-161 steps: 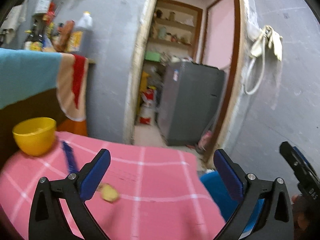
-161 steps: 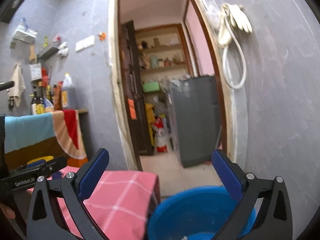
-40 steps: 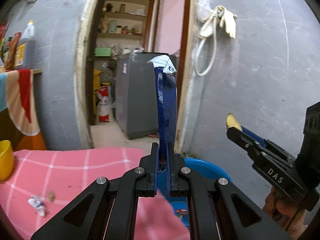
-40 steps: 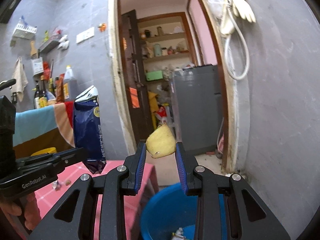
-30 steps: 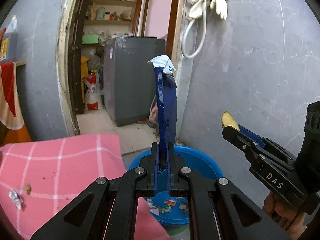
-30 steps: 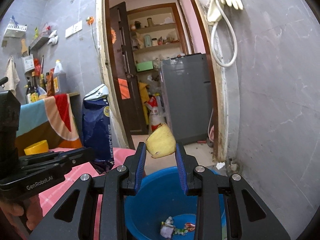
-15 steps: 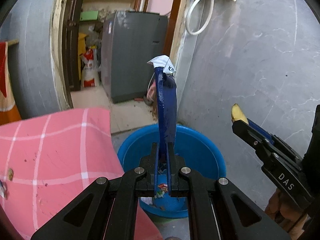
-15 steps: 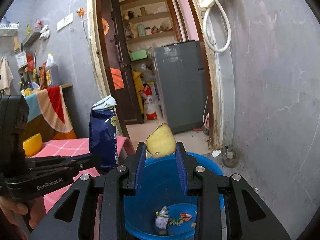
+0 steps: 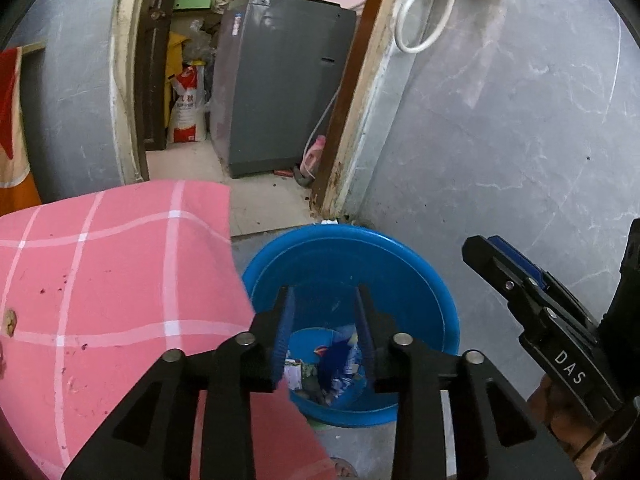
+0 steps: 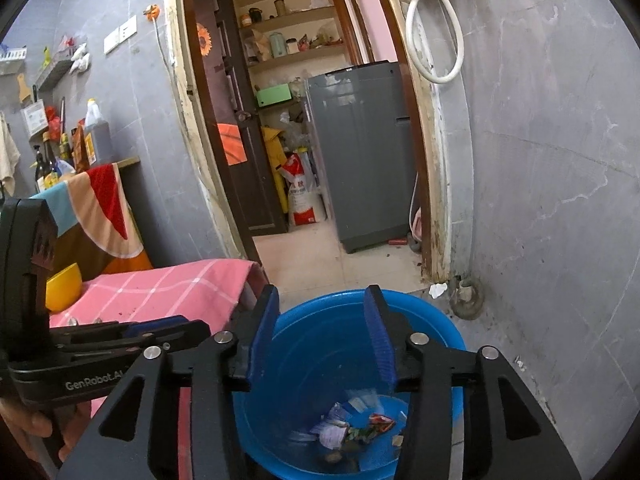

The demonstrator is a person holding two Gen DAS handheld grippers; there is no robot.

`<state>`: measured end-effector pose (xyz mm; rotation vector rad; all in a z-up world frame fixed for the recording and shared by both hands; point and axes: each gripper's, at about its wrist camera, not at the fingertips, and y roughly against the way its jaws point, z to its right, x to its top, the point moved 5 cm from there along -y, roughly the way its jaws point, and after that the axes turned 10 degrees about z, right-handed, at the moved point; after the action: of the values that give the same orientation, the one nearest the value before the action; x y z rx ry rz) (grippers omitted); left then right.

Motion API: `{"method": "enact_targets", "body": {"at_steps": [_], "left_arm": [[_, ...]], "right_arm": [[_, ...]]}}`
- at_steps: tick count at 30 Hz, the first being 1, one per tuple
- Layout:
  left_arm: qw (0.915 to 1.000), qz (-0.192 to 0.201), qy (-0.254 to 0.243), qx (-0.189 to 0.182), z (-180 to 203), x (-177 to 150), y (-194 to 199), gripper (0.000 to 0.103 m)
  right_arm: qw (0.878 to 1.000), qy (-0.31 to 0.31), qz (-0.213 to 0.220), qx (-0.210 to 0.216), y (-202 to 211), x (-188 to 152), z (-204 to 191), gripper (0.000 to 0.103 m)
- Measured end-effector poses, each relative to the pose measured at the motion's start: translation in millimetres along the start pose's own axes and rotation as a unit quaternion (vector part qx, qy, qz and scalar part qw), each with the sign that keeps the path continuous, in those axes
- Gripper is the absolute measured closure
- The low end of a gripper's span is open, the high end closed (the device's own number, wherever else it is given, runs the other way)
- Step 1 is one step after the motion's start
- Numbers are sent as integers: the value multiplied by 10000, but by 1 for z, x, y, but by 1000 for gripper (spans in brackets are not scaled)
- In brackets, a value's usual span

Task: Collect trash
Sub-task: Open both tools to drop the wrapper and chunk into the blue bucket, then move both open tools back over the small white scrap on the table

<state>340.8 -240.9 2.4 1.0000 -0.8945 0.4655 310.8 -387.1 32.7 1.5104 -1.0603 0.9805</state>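
A blue plastic basin (image 9: 404, 264) (image 10: 432, 320) stands on the floor beside the table. Several wrappers and scraps lie in a heap (image 9: 332, 372) (image 10: 348, 432) on its bottom. My left gripper (image 9: 322, 328) hangs open over the basin with nothing between its blue pads. My right gripper (image 10: 322, 340) is also open and empty, right above the basin. In the left wrist view the right gripper's black body (image 9: 540, 316) shows at the right. A small brown scrap (image 9: 9, 316) lies on the pink checked tablecloth (image 9: 112, 272) at the far left.
A yellow bowl (image 10: 64, 286) sits on the table. Grey walls close in on the right. An open doorway leads to a grey appliance (image 10: 360, 152) and shelves. A striped cloth (image 10: 100, 208) hangs by the counter with bottles. A floor drain (image 10: 466, 300) sits by the wall.
Both grippers opened over the basin: the blue bag left my left gripper and the yellow piece left my right gripper, and both are gone from the fingers.
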Motion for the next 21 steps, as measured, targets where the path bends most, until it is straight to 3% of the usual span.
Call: {"method": "enact_targets", "body": {"at_steps": [6, 8, 13, 15, 16, 18, 21], "left_arm": [[9987, 469, 50, 205, -17, 8, 27, 59], [9971, 703, 64, 300, -24, 12, 40, 50], [9908, 1221, 66, 574, -42, 21, 72, 35], [9864, 1456, 76, 765, -51, 24, 87, 13], [9826, 1630, 83, 887, -56, 26, 96, 10], [9753, 1920, 104, 1086, -66, 25, 112, 3], [9667, 2183, 165, 1326, -82, 27, 132, 2]], "right_arm": [[9997, 33, 236, 38, 4, 6, -11, 47], [9993, 25, 359, 73, 5, 10, -15, 34], [9970, 30, 763, 146, 10, 21, -34, 13], [9954, 32, 936, 181, 13, 25, -42, 5], [9947, 30, 1009, 213, 14, 27, -46, 0], [9926, 47, 1172, 315, 16, 31, -57, 0], [9891, 187, 1392, 444, 19, 35, -76, 0]]}}
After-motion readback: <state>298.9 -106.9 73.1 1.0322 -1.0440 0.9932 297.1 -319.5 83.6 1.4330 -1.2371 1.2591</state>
